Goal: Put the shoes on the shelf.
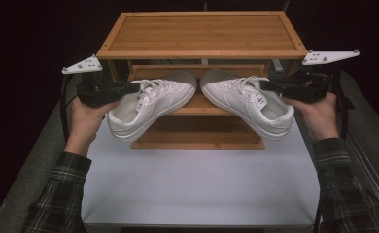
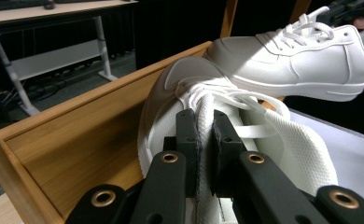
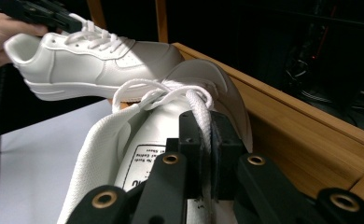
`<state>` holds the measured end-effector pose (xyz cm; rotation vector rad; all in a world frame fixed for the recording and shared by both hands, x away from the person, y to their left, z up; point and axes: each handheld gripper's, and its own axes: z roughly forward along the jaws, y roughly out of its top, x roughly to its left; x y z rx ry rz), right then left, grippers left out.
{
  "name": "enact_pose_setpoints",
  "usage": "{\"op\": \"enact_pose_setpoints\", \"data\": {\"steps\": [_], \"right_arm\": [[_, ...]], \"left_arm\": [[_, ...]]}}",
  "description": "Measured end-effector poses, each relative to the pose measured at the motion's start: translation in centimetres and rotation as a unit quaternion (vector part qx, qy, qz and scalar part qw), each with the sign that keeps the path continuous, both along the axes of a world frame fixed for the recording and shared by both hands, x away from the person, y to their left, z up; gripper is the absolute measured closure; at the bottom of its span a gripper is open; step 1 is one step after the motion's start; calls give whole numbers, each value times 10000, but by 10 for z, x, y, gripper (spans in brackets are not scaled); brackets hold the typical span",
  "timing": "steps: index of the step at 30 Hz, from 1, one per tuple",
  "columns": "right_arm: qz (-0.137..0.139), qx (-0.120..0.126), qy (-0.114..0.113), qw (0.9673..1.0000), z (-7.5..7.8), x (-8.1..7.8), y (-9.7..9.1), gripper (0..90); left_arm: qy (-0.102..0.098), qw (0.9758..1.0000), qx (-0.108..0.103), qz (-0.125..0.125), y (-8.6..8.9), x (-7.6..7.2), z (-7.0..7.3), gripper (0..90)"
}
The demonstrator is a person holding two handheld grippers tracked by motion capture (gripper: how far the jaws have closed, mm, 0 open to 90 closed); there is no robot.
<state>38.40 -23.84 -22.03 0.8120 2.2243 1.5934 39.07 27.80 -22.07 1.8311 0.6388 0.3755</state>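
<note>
Each tool, left [image 1: 131, 87] and right [image 1: 267, 85], is clamped on a white sneaker's [image 1: 148, 104] [image 1: 248, 99] tongue; the wooden rack [image 1: 202, 34] is met just beyond the toes.

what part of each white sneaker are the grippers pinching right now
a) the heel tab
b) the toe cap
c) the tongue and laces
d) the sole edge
c: in the left gripper view the left gripper has its jaws shut on the tongue and lace of the left shoe, and in the right gripper view the right gripper pinches the right shoe the same way.
</note>
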Motion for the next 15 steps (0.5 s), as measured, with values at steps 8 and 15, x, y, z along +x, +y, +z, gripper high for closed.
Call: {"op": "enact_pose_setpoints", "data": {"steps": [8,15], "right_arm": [[-200,-100,43,9997,3,6,6,844],[-295,-201,99,9993,4,8,6,784]], "left_arm": [[30,9998,127,174,-8,6,3,844],[112,9993,241,264,-9,9,4,800]]}}
